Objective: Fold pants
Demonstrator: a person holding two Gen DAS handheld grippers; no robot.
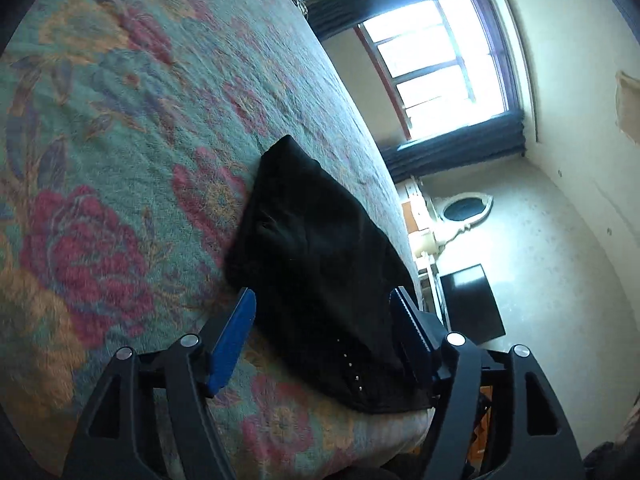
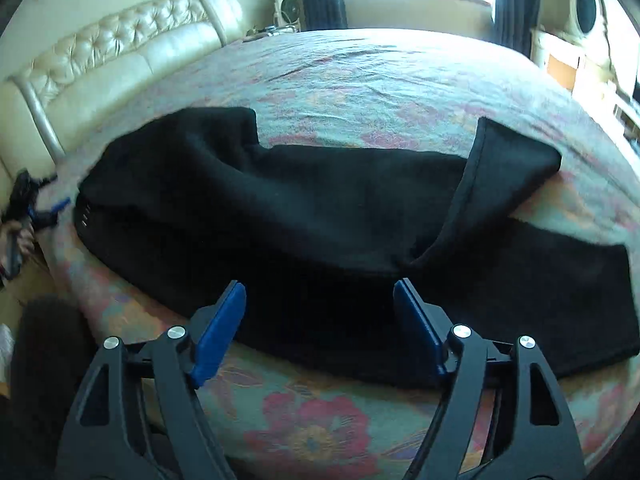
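Black pants (image 2: 312, 208) lie spread across the floral bedspread (image 2: 360, 76), waist at the left, legs running right. One leg end (image 2: 508, 168) is folded back over the other leg. My right gripper (image 2: 319, 292) is open and empty, just above the pants' near edge. In the left wrist view the pants (image 1: 316, 264) show end-on from the waist, with small studs near the front. My left gripper (image 1: 323, 300) is open and empty, its jaws standing either side of the waist end. The left gripper also shows in the right wrist view (image 2: 60, 205), at the far left by the waistband.
A cream tufted headboard (image 2: 120, 52) runs along the left of the bed. A window (image 1: 436, 64) with dark curtains, a white cabinet with an oval mirror (image 1: 464, 210) and a dark screen (image 1: 472, 304) stand past the bed's edge. A small fan (image 2: 286, 10) sits behind the bed.
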